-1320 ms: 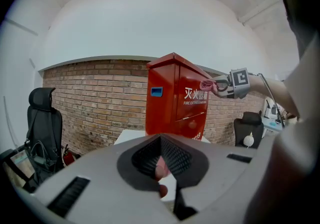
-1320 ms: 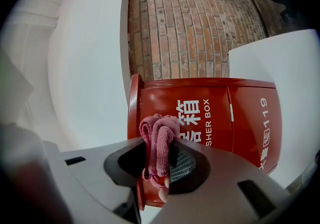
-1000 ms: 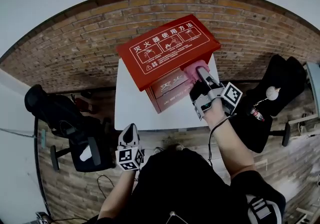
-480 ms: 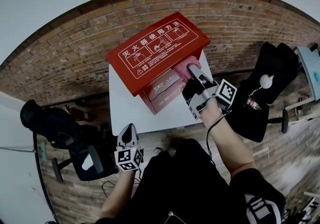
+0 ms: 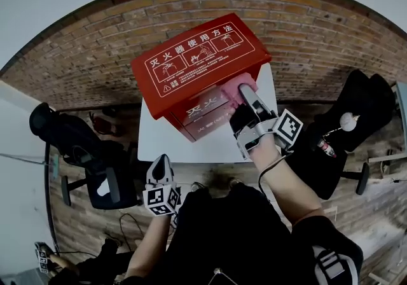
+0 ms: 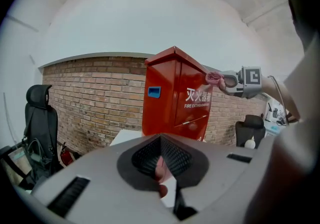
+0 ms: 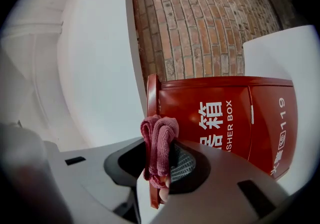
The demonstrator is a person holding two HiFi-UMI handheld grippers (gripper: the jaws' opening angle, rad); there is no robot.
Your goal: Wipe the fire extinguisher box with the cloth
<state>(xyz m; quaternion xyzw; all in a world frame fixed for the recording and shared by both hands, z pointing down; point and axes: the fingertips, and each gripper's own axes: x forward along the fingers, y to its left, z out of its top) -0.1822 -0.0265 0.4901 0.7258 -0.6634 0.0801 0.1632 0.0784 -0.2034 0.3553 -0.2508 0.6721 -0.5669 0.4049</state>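
The red box (image 5: 200,61) stands upright on the white tabletop (image 5: 159,140), long axis vertical, doors facing the person. The right gripper's (image 5: 245,94) fingers pinch a folded pink cloth (image 5: 234,88) against the front's top edge. The left gripper (image 5: 162,166) hangs below the tabletop, fingers together, empty.

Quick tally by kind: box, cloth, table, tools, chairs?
Box: 1
Cloth: 1
Table: 1
Tools: 2, left tool and right tool
Chairs: 2
Total: 7
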